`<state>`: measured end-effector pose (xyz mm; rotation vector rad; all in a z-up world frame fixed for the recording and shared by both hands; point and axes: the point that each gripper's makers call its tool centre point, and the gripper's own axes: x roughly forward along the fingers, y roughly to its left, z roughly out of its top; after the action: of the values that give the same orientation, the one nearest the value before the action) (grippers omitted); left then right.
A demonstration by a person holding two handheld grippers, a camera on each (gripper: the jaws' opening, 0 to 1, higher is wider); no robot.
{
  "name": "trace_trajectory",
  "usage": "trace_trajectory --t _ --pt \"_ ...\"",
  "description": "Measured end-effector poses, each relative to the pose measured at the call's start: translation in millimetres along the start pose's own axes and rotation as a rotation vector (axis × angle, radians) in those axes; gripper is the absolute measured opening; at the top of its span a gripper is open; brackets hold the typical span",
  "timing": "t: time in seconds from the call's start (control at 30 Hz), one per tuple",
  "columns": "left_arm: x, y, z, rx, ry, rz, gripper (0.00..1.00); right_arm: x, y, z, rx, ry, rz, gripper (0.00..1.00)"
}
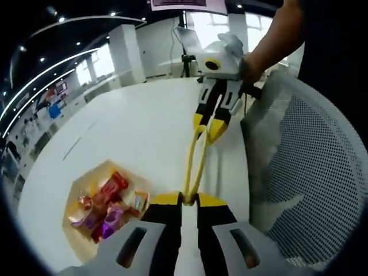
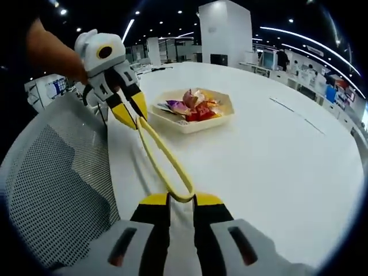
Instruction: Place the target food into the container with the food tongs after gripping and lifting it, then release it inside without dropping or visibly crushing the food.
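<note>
Between the left tongs (image 1: 190, 200) and the right tongs (image 2: 181, 200) spans the yellow food tongs (image 1: 188, 167). Each is pressed together on one end: the right on the looped end, the left on the tips. Beyond them, well apart, the tray (image 2: 190, 127) holds the wrapped snacks (image 2: 192, 106) on the white surface (image 2: 276, 149). Judged progress: no food is gripped or lifted. Positioning the tool, picking, transfer and release all remain. The receiving container cannot be identified.
</note>
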<state>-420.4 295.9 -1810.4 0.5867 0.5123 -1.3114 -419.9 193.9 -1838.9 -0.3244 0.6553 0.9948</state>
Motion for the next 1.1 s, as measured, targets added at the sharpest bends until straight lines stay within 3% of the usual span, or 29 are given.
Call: trace_trajectory --t 0.3,0.6,0.73,0.87,0.9,0.97,1.03,1.1 --pt "11 -3.5 -22.6 -0.020 0.068 -0.015 0.07 9 6 -9.2 -0.030 0.049 0.025 0.17" --pt "17 -1.4 -33.0 -0.014 0.117 -0.026 0.09 11 5 -11.2 -0.029 0.058 0.035 0.20" --pt "18 -2.8 -35.2 -0.009 0.129 -0.019 0.12 7 -4 -16.7 -0.008 0.068 -0.001 0.29" --pt "19 -3.8 -34.4 -0.022 0.120 -0.018 0.19 0 -10 -19.2 0.014 0.055 -0.034 0.35" --pt "18 1.5 -32.2 0.038 0.114 0.017 0.22 -2 -10 -18.2 0.028 0.046 -0.044 0.37" --pt "18 -2.0 -28.6 -0.062 0.080 0.015 0.26 -7 -10 -17.1 0.030 0.037 -0.049 0.39" --pt "13 4.2 -27.0 -0.082 0.068 0.056 0.28 -13 -10 -14.6 0.038 0.028 -0.059 0.41" --pt "6 9.1 -18.1 -0.118 0.018 0.090 0.29 -20 -12 -11.0 0.038 0.006 -0.075 0.41"
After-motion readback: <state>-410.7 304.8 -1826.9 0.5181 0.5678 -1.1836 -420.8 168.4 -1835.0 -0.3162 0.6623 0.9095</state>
